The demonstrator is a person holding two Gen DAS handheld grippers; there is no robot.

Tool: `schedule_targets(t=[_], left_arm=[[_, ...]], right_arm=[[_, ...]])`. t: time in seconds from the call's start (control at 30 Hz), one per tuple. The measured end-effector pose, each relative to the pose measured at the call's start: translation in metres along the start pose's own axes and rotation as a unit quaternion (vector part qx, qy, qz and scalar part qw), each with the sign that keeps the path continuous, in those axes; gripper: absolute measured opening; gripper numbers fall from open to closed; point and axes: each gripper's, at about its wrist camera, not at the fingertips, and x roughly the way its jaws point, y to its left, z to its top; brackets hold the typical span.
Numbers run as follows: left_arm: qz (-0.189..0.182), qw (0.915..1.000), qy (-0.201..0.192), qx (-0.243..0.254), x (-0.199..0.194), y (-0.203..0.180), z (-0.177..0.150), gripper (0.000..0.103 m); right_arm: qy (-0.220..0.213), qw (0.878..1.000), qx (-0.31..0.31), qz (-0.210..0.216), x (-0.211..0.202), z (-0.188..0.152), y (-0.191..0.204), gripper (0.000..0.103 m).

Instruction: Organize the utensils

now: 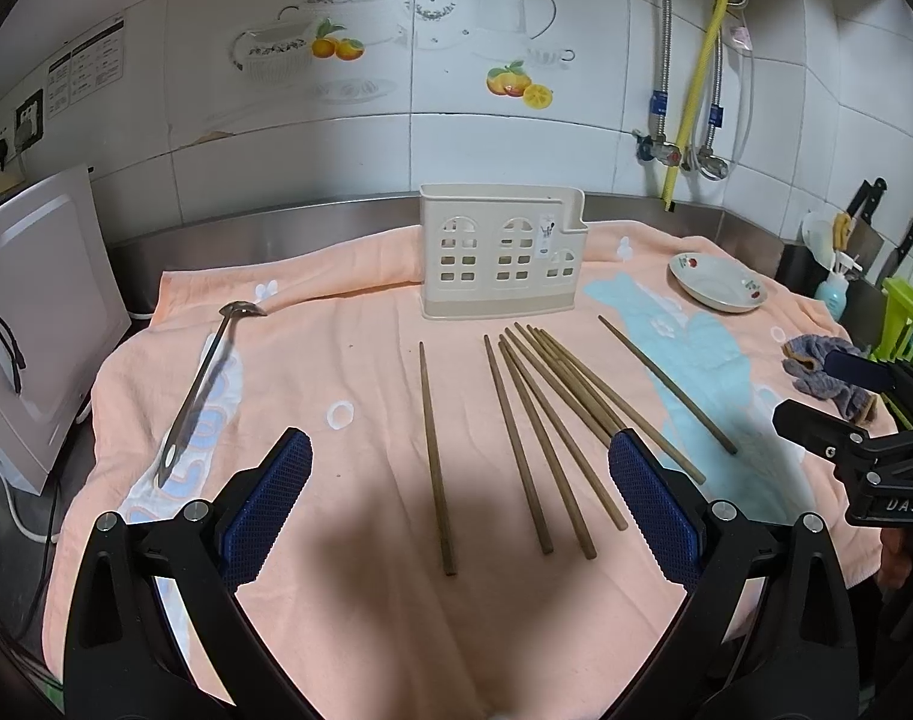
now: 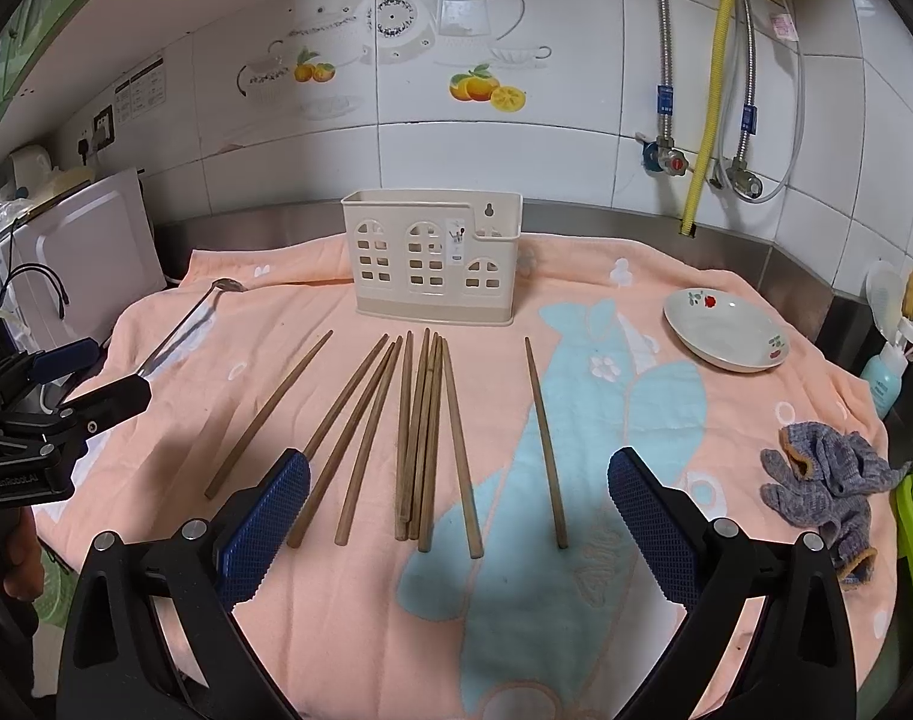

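1. Brown wooden chopsticks (image 2: pixel 420 438) lie loose on a peach-pink towel with a pale blue whale print (image 2: pixel 348 612) spread over the tabletop, their long axes running from the near edge toward the tiled wall, thin tips pointing at a cream plastic utensil holder with window-shaped cut-outs (image 2: pixel 432 258).
2. Most of the chopsticks fan out in a cluster in front of the holder; in the right wrist view one lies apart to the left (image 2: pixel 269 414) and another apart to the right (image 2: pixel 545 441) across the whale print.
3. A long-handled steel ladle (image 1: pixel 201 387) rests on the towel's left side, bowl toward the wall, handle toward the near edge.
4. A white shallow dish with small red flower marks (image 2: pixel 726 330) sits at the right rear of the towel, and a crumpled grey-blue knitted glove (image 2: pixel 828 480) lies near the right edge.
5. The left tongs (image 1: pixel 459 498) hang above the towel with blue pads spread wide, released, gripping nothing, the chopsticks' thick ends between them.
6. The right tongs (image 2: pixel 459 501) hover likewise, wide apart and empty, over the near ends of the cluster.
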Motion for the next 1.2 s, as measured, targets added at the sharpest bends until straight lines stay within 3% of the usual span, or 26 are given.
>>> schedule_targets(t=[1.2], left_arm=[[0.009,0.9999,-0.003,-0.006,-0.0001,0.006,0.0054,0.098]], right_arm=[[0.002,1.0,0.001,0.003,0.0027,0.0028,-0.0017,0.096]])
